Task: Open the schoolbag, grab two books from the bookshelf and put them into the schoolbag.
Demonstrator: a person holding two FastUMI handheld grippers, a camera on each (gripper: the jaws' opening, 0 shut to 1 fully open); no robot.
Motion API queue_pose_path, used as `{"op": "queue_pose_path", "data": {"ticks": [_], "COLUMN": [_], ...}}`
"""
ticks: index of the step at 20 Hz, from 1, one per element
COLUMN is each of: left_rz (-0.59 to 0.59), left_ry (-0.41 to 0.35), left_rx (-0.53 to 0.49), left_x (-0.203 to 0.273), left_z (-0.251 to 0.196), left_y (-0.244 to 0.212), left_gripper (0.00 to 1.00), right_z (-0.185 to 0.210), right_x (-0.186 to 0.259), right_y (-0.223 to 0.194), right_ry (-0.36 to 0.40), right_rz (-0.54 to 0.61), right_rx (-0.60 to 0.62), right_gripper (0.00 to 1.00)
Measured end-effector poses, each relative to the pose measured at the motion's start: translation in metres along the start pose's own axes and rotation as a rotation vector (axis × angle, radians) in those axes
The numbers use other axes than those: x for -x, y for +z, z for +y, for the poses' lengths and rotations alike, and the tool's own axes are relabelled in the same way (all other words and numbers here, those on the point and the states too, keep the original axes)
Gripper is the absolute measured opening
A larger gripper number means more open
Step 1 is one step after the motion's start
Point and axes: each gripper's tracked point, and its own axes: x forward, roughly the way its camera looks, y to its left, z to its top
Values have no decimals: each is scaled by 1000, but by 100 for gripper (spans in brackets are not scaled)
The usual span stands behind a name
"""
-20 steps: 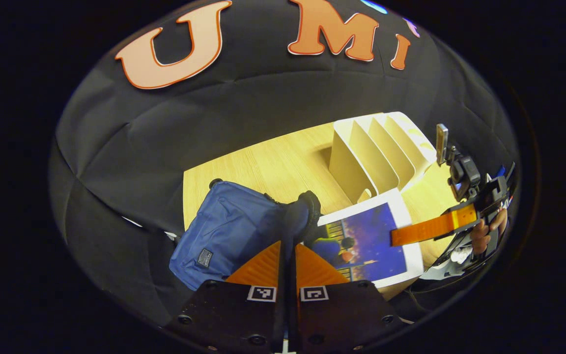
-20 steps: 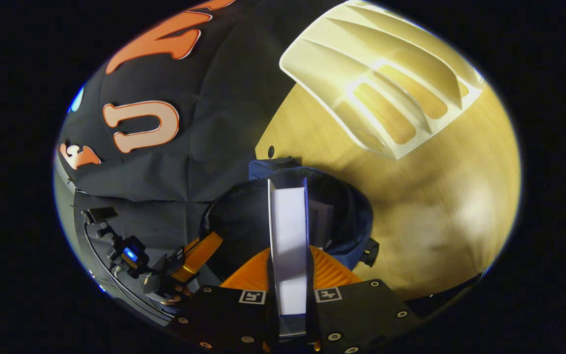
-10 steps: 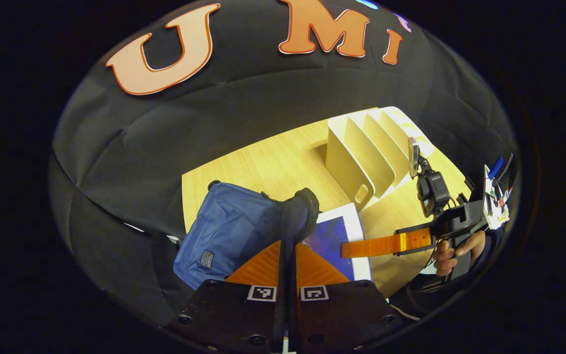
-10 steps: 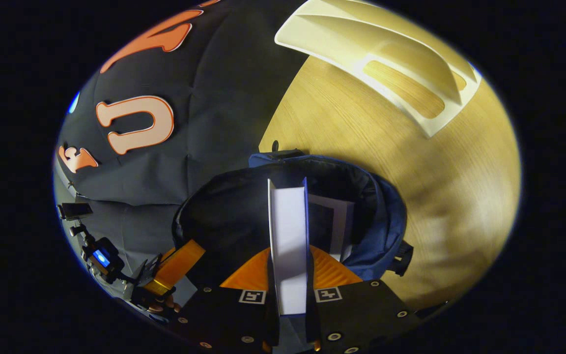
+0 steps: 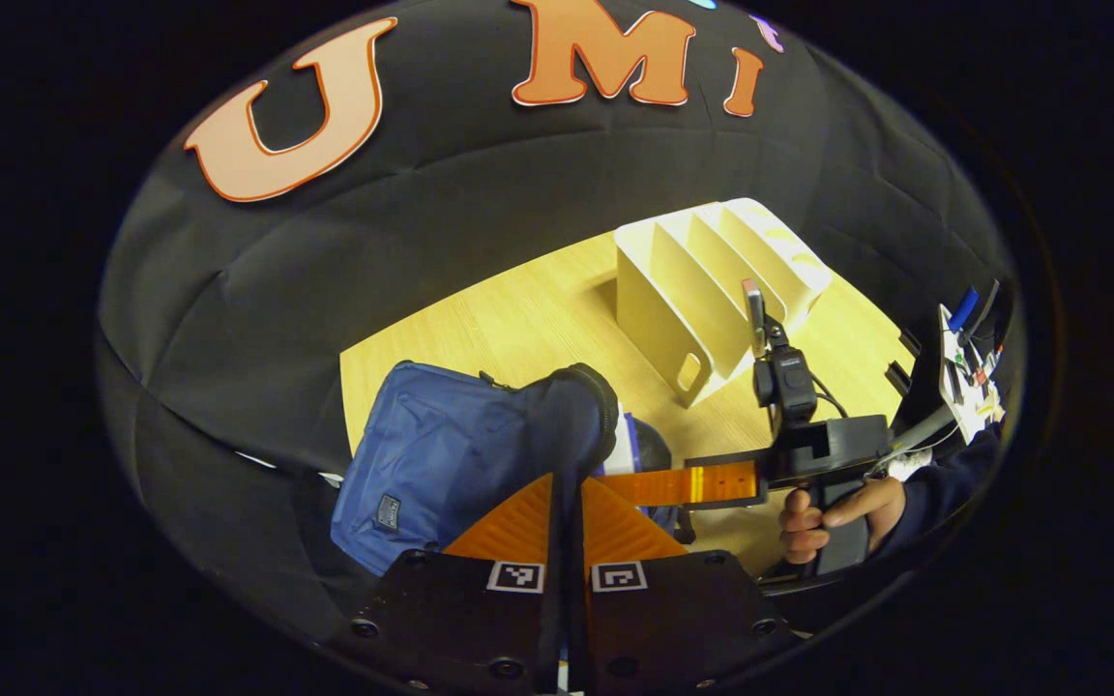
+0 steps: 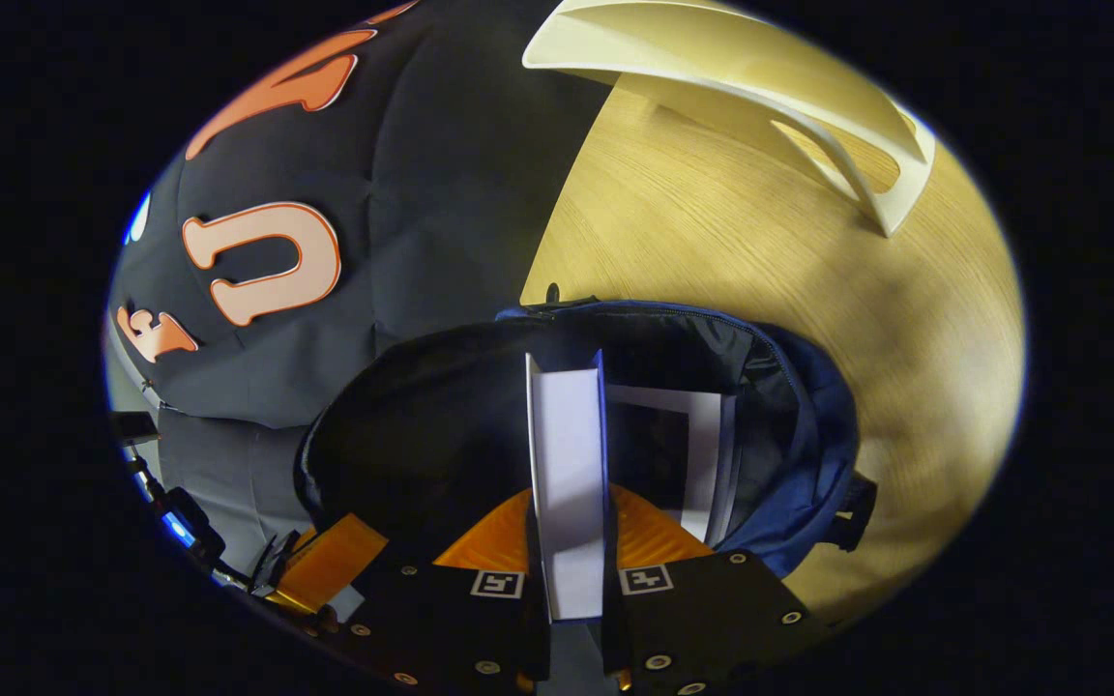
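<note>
The right gripper point(image 6: 567, 541) is clamped on a book point(image 6: 567, 464) held edge-on, its long axis pointing straight into the open schoolbag point(image 6: 789, 435) directly ahead and below. Another book point(image 6: 707, 454) already stands inside. The left gripper point(image 5: 567, 503) pinches the schoolbag's opening edge, probably holding it wide. The bookshelf point(image 5: 702, 280) stands on the surface point(image 5: 518, 319) beyond. The schoolbag's depth is too dark to read.
</note>
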Motion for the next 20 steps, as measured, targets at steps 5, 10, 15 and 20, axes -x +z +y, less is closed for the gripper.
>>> {"op": "queue_pose_path", "data": {"ticks": [5,10,15,20], "left_rz": [5,0,-14,-20], "left_ry": [-15,-39,-43,-33], "left_rx": [-16,7,58,100], "left_x": [1,0,1,-4], "left_z": [-6,-16,-4,1], "left_y": [-5,-8,-14,-14], "left_gripper": [2,2,2,2], "right_z": [0,-3,-9,-10], "right_x": [-17,-40,-40,-8], "right_y": [-4,-20,-22,6], "right_ry": [3,-11,-89,-140], "right_rz": [-17,-5,29,6], "right_rx": [5,21,17,105], "right_gripper": [21,22,30,68]}}
